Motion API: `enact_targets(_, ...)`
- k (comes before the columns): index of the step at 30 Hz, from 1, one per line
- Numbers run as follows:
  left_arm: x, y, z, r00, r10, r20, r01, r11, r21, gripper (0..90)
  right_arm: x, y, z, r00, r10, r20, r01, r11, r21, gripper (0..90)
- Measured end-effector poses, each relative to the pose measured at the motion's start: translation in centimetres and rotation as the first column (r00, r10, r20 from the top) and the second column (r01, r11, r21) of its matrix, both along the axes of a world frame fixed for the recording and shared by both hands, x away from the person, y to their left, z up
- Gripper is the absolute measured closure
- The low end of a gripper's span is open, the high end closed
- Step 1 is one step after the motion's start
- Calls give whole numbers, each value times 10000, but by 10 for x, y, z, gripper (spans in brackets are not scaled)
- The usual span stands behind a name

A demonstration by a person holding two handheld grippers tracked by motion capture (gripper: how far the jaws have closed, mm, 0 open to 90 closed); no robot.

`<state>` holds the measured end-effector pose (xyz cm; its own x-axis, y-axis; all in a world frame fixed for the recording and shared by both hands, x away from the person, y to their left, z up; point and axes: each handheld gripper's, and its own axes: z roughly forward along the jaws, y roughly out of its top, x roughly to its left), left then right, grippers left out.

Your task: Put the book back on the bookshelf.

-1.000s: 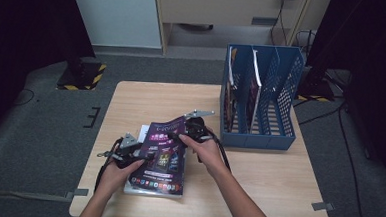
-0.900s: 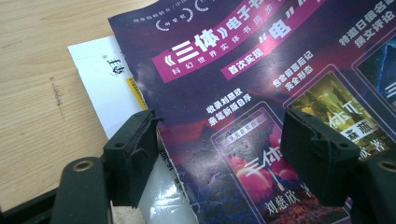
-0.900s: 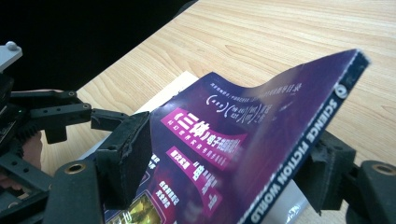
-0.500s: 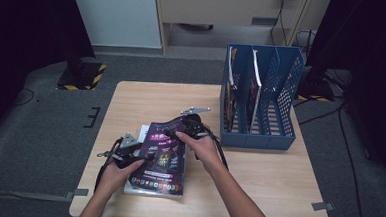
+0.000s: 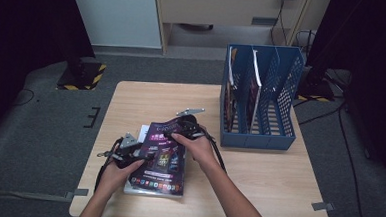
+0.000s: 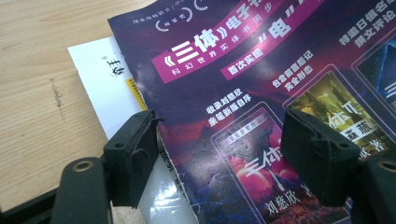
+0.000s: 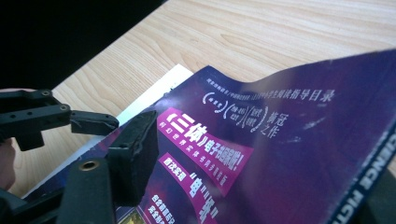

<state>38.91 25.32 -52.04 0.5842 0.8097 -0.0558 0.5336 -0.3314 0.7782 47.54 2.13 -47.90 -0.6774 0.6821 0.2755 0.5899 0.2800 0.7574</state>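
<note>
1. Two claws work one magazine. Our right claw (image 5: pixel 176 131) has just been closing its jaws with the far edge of the purple magazine (image 5: pixel 161 154) between them; in the right gripper view that edge curls up off the stack, one black jaw lies on the cover (image 7: pixel 280 154) and the other sits under the spine at the lower right. We cannot tell whether the pads press yet.
2. Our left claw (image 5: pixel 146 157) stands spread over the cover's near-left part, its jaws apart above the print in the left gripper view (image 6: pixel 261 93), pinching nothing.
3. The magazine lies on top of a small stack at the front left of the worktop (image 5: pixel 258 172); a white booklet (image 6: pixel 105 88) peeks out beneath it.
4. We judge it light, thin and floppy: the lifted edge already bows. The glossy cover looks slippery, so a shallow pinch may slide off or crease the paper.
5. We would take hold deep at the spine, where the pages are stiffest, and steady the opposite edge with the left claw.
6. Farther off stands the blue file rack (image 5: pixel 259 137), some slots already holding magazines.
</note>
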Motion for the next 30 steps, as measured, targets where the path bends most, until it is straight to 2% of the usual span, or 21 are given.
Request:
enact_targets(3,0,-1,0,10000,16,-7,-16,10000,45,262,0,2,-2,9999,-35,-103,33,9999,-155,396)
enact_targets(7,0,-1,0,10000,30,-25,-30,10000,18,258,0,2,-2,9999,-90,84,93,9993,-374,499)
enact_targets(13,1,-3,2,9999,-30,-106,32,9999,126,198,1,-2,4,9989,-468,-41,467,9988,-114,666)
enact_targets(16,1,-2,3,10000,27,26,-27,10000,-95,203,1,-4,9,9986,-536,39,535,9983,218,739)
enact_targets(19,1,0,6,9998,103,152,-98,9994,-325,205,-1,-5,15,9988,-446,211,437,9981,430,765)
enact_targets(26,1,1,6,9999,75,113,-71,9994,-350,204,-8,-6,30,9965,-116,826,55,9973,737,791)
enact_targets(30,1,2,6,10000,35,61,-32,9989,-478,201,-11,-8,38,9935,-107,1132,-2,9954,957,804)
